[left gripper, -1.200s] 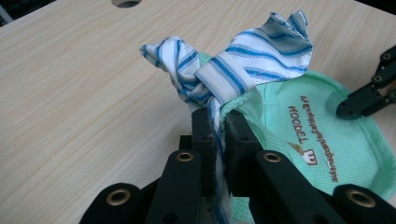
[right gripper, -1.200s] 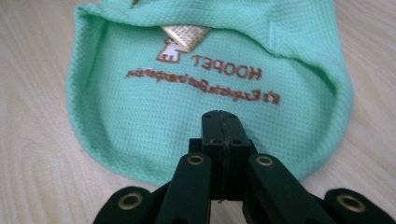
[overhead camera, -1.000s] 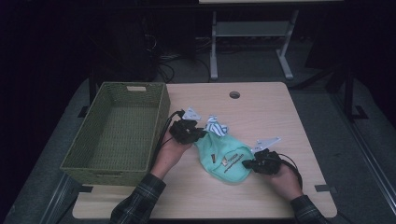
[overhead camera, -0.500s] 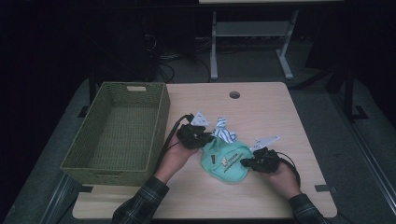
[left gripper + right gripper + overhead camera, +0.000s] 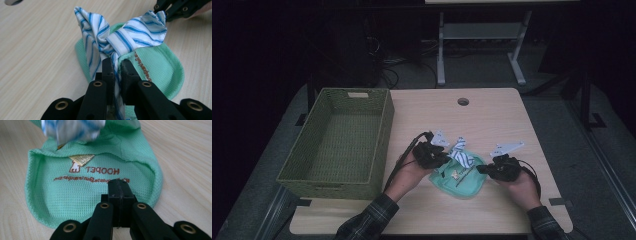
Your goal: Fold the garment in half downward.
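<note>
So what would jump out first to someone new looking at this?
Probably the mint-green garment at the table's near middle, with its blue-striped bow pinched by the left gripper. The right gripper is shut on its edge, and a big empty green basket sits to the left.

A light wooden table (image 5: 492, 115) stands on grey floor (image 5: 597, 165) in a dark room; behind the table, a pale metal stand (image 5: 479, 37) and tangled cables (image 5: 399, 67).

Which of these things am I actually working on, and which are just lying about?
In the job:
- green garment, pinched by the right claw
- striped bow, its tail in the left claw

Lying about:
- wicker basket, empty
- table with its cable hole
</note>
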A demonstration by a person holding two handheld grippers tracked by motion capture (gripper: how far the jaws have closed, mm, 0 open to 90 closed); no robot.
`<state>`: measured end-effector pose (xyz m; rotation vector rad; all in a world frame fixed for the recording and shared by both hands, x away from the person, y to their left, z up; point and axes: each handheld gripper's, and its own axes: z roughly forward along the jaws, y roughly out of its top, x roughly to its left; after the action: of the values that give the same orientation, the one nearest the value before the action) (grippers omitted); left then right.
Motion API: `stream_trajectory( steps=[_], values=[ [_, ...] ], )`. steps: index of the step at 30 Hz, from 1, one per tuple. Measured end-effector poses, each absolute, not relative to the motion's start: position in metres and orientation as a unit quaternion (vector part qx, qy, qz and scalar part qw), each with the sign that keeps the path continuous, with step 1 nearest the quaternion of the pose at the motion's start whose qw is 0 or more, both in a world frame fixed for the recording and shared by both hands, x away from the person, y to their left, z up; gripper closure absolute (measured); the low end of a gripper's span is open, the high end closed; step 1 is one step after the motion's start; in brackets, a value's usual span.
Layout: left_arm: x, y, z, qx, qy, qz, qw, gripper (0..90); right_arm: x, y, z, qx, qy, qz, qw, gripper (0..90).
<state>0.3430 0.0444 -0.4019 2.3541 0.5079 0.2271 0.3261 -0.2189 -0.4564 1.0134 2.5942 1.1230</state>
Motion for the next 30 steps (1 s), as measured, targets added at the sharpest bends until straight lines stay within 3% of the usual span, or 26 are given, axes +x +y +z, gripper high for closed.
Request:
stream_trajectory(
  steps=[8, 15, 19, 24, 30],
  values=[
    [0.341, 0.035, -0.416, 0.919, 0.187, 0.069, 0.339, 78.6, 0.326, -0.219, -0.457, 0.336, 0.864, 0.368, 0.073, 89.8],
    [0.339, 0.033, -0.416, 0.916, 0.189, 0.058, 0.350, 60.9, 0.327, -0.223, -0.455, 0.334, 0.862, 0.374, 0.078, 89.8],
    [0.338, 0.033, -0.410, 0.910, 0.182, 0.047, 0.370, 55.2, 0.326, -0.221, -0.455, 0.338, 0.862, 0.370, 0.073, 89.8],
    [0.339, 0.032, -0.398, 0.899, 0.186, 0.051, 0.393, 54.1, 0.325, -0.219, -0.456, 0.335, 0.864, 0.368, 0.074, 89.8],
    [0.351, 0.028, -0.406, 0.898, 0.213, 0.048, 0.382, 60.8, 0.324, -0.219, -0.457, 0.332, 0.867, 0.365, 0.074, 89.8]
  ],
)
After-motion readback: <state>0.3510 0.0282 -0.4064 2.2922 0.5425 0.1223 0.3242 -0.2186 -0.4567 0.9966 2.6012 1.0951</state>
